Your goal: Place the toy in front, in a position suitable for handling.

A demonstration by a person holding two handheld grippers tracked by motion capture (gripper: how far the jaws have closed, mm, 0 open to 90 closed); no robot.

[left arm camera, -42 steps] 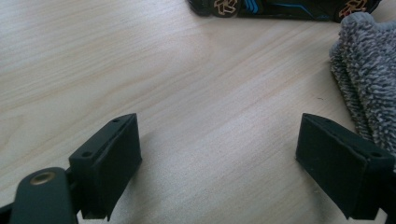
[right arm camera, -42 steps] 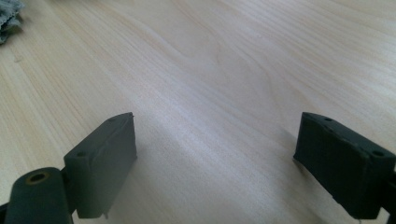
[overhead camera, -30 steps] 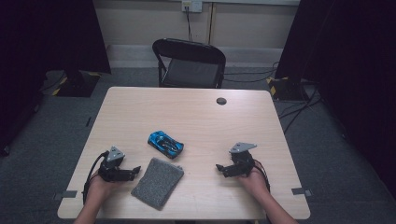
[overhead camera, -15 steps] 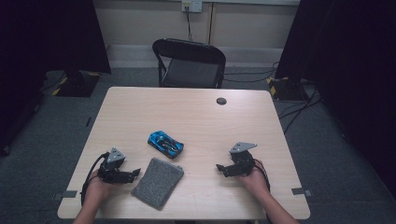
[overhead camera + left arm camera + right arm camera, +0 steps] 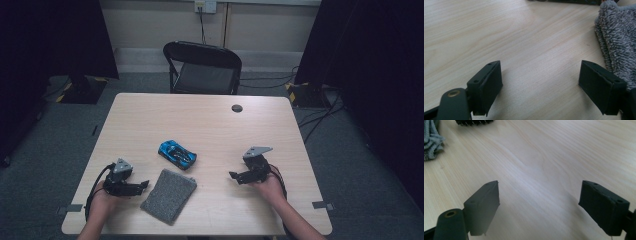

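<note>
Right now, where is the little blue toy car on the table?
In the high view, the blue toy car sits near the table's middle, just beyond the grey cloth.

Counted on the desk [image 5: 150,120]: one blue toy car [image 5: 177,154] near the centre; one grey folded cloth [image 5: 168,194] toward 7 o'clock; one small dark round disc [image 5: 237,108] toward 1 o'clock. Counted at the near edge: two hand-held grippers, namely one left hand-held gripper [image 5: 144,184] at 8 o'clock and one right hand-held gripper [image 5: 233,176] at 4 o'clock, two black jaws on each. Beyond the desk at 12 o'clock: one black folding chair [image 5: 202,67].
</note>
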